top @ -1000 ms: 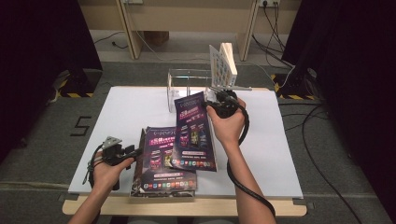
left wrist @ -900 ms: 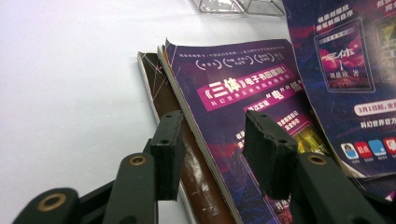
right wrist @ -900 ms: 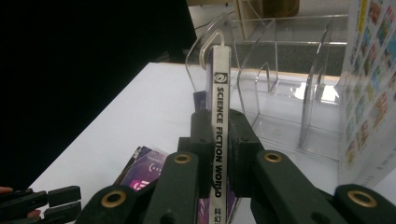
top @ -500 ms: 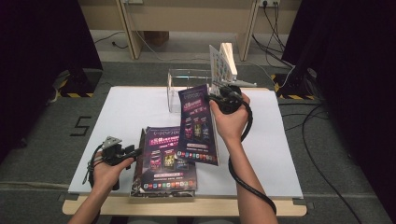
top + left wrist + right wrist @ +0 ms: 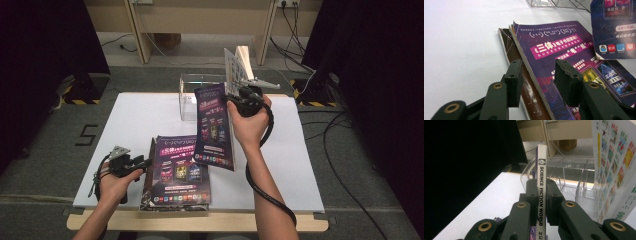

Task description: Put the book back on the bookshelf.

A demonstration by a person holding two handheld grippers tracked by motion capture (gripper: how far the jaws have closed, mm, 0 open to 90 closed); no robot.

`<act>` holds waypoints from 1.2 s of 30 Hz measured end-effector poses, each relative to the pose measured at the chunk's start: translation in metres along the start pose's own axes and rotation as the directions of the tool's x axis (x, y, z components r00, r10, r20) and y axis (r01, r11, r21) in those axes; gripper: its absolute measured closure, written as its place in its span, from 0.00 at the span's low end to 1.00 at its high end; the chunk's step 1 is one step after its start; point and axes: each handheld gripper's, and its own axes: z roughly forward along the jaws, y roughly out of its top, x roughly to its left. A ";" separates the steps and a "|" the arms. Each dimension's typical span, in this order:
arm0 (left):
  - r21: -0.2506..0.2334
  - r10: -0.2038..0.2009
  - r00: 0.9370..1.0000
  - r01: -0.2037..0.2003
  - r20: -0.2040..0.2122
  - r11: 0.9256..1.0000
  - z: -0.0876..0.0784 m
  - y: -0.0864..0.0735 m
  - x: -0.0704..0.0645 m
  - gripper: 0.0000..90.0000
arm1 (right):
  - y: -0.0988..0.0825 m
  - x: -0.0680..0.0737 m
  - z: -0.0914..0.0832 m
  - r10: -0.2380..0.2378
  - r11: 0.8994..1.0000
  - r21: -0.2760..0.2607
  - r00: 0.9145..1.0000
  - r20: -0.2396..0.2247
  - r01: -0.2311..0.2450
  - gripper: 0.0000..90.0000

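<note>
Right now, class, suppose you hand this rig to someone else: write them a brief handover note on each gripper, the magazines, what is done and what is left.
Right gripper: shut on the spine of the lifted magazine, held upright above the table.
Left gripper: open, its jaws straddling the edge of the magazine stack near the front edge.
Clear rack: at the back, with one white-covered magazine standing in it.
Done: one magazine lifted off the stack.
Left, probably: slot it into the rack, then move the rest.
</note>
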 end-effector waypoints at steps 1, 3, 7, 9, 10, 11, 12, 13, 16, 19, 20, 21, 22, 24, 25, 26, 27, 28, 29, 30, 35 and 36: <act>0.000 0.000 1.000 0.000 -0.002 1.000 0.000 0.000 0.000 0.63 | 0.001 0.000 0.000 0.001 1.000 -0.007 1.000 0.000 -0.001 0.92; 0.000 -0.002 1.000 0.002 -0.003 1.000 0.000 0.000 0.001 0.64 | 0.002 0.000 -0.001 -0.004 1.000 -0.016 1.000 0.006 0.004 0.92; 0.003 0.001 1.000 0.000 -0.004 1.000 0.000 0.000 0.001 0.64 | 0.006 0.000 -0.001 -0.005 0.999 -0.038 1.000 0.012 0.005 0.92; 0.004 0.001 1.000 -0.001 -0.004 1.000 0.000 0.000 0.002 0.64 | 0.008 0.000 -0.002 -0.005 0.999 -0.048 1.000 0.012 0.006 0.92; 0.003 -0.001 1.000 0.001 -0.002 1.000 0.000 0.000 0.002 0.64 | 0.008 0.000 -0.001 -0.006 0.999 -0.054 1.000 0.014 0.007 0.93; 0.004 -0.001 1.000 0.001 -0.002 1.000 0.000 0.000 0.002 0.64 | 0.009 0.000 -0.001 -0.006 0.998 -0.056 1.000 0.017 0.007 0.92; 0.004 0.000 1.000 0.000 -0.003 1.000 0.000 0.000 0.002 0.64 | 0.009 0.000 -0.001 -0.008 0.998 -0.057 1.000 0.019 0.009 0.92; 0.003 -0.001 1.000 0.001 -0.002 1.000 0.000 0.000 0.002 0.64 | 0.010 -0.001 -0.001 -0.009 0.998 -0.060 1.000 0.020 0.010 0.92; 0.004 -0.002 1.000 0.002 -0.003 1.000 0.001 0.000 0.002 0.64 | 0.014 -0.001 0.000 -0.007 0.998 -0.070 1.000 0.021 0.009 0.92; 0.004 0.000 1.000 0.000 -0.002 1.000 0.001 0.000 0.002 0.64 | 0.017 0.000 0.001 -0.013 0.997 -0.076 1.000 0.029 0.015 0.93; 0.004 -0.003 1.000 0.003 -0.001 1.000 0.001 0.000 0.002 0.64 | 0.018 0.000 0.001 -0.015 0.996 -0.084 0.999 0.032 0.018 0.92; 0.003 -0.004 1.000 0.004 -0.001 1.000 0.001 0.000 0.002 0.64 | 0.019 0.001 0.001 -0.017 0.996 -0.084 0.999 0.039 0.021 0.92; 0.005 -0.005 1.000 0.005 -0.001 1.000 0.000 0.000 0.003 0.64 | 0.021 0.002 0.002 -0.022 0.995 -0.092 0.999 0.048 0.026 0.92; 0.003 -0.007 1.000 0.007 -0.001 1.000 0.001 0.000 0.003 0.64 | 0.023 0.002 0.002 -0.025 0.995 -0.097 0.998 0.054 0.030 0.92; 0.005 -0.006 1.000 0.006 -0.001 1.000 0.000 0.000 0.003 0.64 | 0.023 0.002 0.002 -0.027 0.994 -0.103 0.998 0.059 0.033 0.92; 0.003 -0.007 1.000 0.007 -0.001 1.000 0.001 -0.001 0.003 0.64 | 0.024 0.003 0.003 -0.023 0.994 -0.103 0.998 0.059 0.029 0.92; 0.002 -0.008 1.000 0.008 0.000 1.000 0.001 -0.001 0.003 0.64 | 0.025 0.003 0.004 -0.032 0.993 -0.109 0.997 0.067 0.039 0.92; 0.003 -0.008 1.000 0.008 0.000 1.000 0.001 -0.001 0.004 0.64 | 0.027 0.004 0.005 -0.041 0.992 -0.112 0.995 0.086 0.051 0.92; 0.003 -0.008 1.000 0.008 0.000 1.000 0.001 -0.001 0.004 0.64 | 0.027 0.004 0.005 -0.041 0.992 -0.112 0.995 0.086 0.051 0.92; 0.003 -0.009 1.000 0.009 0.000 1.000 0.001 -0.001 0.004 0.64 | 0.029 0.003 0.006 -0.034 0.992 -0.116 0.995 0.091 0.044 0.93; 0.003 -0.010 1.000 0.010 -0.001 1.000 0.001 -0.001 0.004 0.64 | 0.032 0.001 0.007 -0.034 0.991 -0.124 0.994 0.107 0.047 0.93; 0.002 -0.011 1.000 0.011 -0.001 1.000 0.002 -0.001 0.004 0.64 | 0.033 0.001 0.007 -0.029 0.991 -0.128 0.994 0.106 0.043 0.93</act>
